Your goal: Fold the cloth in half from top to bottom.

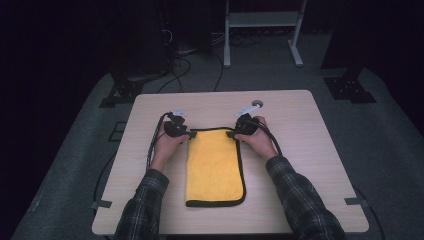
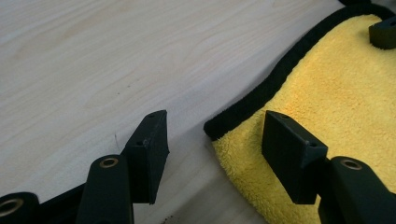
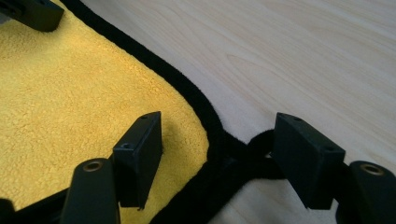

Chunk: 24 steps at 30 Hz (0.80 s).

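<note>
Claws [image 1: 189, 134] [image 1: 231, 134] gaping at towel [image 1: 215, 167] corners, table [image 1: 300, 150] bare

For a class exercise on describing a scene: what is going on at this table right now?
A person holds a two-jaw gripper in each hand at the far end of a yellow towel lying flat on the wooden table. The left gripper and right gripper each straddle a far corner, jaws open, nothing pinched yet.

Grippers at yellow towel [image 1: 215, 165] corners
</note>
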Motion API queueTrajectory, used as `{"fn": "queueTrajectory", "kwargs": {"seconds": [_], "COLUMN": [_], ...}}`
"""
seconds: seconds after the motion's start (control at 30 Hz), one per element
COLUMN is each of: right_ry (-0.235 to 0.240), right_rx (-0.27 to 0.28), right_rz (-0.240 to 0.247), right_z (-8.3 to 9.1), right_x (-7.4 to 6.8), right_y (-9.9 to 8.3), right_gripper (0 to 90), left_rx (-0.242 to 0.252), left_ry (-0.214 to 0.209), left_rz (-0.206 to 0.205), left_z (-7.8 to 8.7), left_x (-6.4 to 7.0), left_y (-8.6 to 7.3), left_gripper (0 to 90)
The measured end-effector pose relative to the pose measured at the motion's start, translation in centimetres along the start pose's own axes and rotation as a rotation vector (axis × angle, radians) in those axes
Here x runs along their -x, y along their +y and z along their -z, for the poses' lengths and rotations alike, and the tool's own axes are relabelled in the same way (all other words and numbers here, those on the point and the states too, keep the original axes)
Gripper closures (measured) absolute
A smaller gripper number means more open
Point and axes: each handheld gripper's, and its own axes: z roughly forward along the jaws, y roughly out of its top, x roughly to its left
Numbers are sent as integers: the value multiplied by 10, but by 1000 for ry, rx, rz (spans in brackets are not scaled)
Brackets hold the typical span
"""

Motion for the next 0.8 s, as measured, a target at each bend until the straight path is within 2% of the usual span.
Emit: {"fn": "queueTrajectory", "kwargs": {"seconds": [0.07,0.2,0.3,0.43,0.5,0.6,0.7,0.8], "right_ry": [-4,9,23,64,75,79,78,79], "right_rx": [5,9,1,-6,-9,-11,-18,-19], "right_rz": [4,4,-1,-25,-38,-43,-45,-41], "right_z": [0,2,4,5,5,5,6,7], "right_x": [0,-3,-3,-3,-4,-6,-6,-5], "right_y": [-1,-2,-1,-1,-1,-1,1,4], "right_gripper": [339,425,519,690,742,767,769,768], "left_rx": [-4,-2,-18,-40,-46,-50,-44,-17], "left_ry": [-7,-25,-45,-63,-69,-64,-64,-66], "left_rz": [2,5,-8,11,22,39,33,27], "left_z": [-2,-3,-3,-3,-3,-2,0,6], "left_x": [0,-1,2,6,7,9,8,7], "left_y": [-1,0,3,5,6,7,8,12], "left_gripper": [412,464,568,734,796,823,828,829]}}
